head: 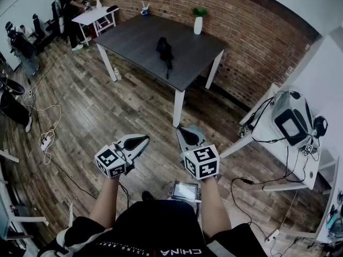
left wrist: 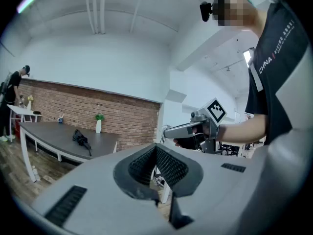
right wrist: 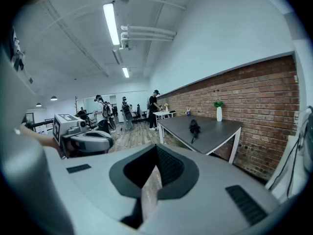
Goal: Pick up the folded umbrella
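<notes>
Dark table (head: 134, 42): well ahead of the right gripper (head: 188, 137). 1 white vase (head: 198, 25) with plant: on its far edge, near the brick wall (head: 257, 36). White desk (head: 284, 154): right of that gripper.

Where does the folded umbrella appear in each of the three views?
Head view: the folded umbrella lies mid-table on the dark table, upper centre.
Left gripper view: it lies on that table, at the left, mid-height.
Right gripper view: it lies on that table, right of centre.
Shared landmark: the white vase with a green plant, on the table's wall side.
</notes>
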The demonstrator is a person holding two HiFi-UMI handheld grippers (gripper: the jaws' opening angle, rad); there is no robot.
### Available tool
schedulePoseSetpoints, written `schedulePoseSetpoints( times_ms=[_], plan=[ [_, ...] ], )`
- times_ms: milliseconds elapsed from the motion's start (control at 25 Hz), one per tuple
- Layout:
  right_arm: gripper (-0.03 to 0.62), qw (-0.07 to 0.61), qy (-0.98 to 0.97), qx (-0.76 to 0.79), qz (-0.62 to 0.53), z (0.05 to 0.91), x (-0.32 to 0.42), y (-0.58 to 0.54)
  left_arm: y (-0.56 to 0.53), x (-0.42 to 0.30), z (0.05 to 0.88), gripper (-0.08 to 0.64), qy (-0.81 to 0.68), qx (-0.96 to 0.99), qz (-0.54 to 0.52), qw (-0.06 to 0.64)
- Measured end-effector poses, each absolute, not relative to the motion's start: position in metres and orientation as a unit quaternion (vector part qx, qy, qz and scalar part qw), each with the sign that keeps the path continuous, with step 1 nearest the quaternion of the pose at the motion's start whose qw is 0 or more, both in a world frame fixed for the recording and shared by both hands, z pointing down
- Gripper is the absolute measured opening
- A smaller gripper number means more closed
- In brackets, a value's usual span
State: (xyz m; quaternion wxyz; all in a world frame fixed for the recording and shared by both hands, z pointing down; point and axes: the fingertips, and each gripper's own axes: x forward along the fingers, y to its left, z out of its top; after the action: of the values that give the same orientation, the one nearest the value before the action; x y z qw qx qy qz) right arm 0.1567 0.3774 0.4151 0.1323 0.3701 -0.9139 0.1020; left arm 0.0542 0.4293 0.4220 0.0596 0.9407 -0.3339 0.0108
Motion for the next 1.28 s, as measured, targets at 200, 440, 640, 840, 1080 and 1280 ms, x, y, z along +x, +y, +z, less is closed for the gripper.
schedulePoseSetpoints(
  times_ms=[200,440,640,840,1080,1280],
  plan=[
    [0.008,0.134,-0.913,0.373,0.095,0.415,0.158,0.381,0.434,0.054,0.420,0.003,-0.327,0.943,0.003,0.056],
    [0.008,0.124,-0.907,0.390,0.101,0.415,0.169,0.379,0.430,0.056,0.422,0.003,-0.335,0.941,0.006,0.051],
    [0.008,0.108,-0.908,0.389,0.117,0.411,0.174,0.380,0.431,0.058,0.420,0.003,-0.330,0.942,0.003,0.052],
    [0.009,0.107,-0.908,0.388,0.115,0.412,0.175,0.380,0.431,0.059,0.423,0.003,-0.327,0.943,0.005,0.053],
    [0.009,0.114,-0.908,0.386,0.116,0.415,0.176,0.380,0.429,0.060,0.425,0.003,-0.328,0.943,0.007,0.059],
    [0.009,0.119,-0.909,0.384,0.112,0.406,0.174,0.376,0.426,0.063,0.421,0.003,-0.321,0.945,0.008,0.064]
  ],
)
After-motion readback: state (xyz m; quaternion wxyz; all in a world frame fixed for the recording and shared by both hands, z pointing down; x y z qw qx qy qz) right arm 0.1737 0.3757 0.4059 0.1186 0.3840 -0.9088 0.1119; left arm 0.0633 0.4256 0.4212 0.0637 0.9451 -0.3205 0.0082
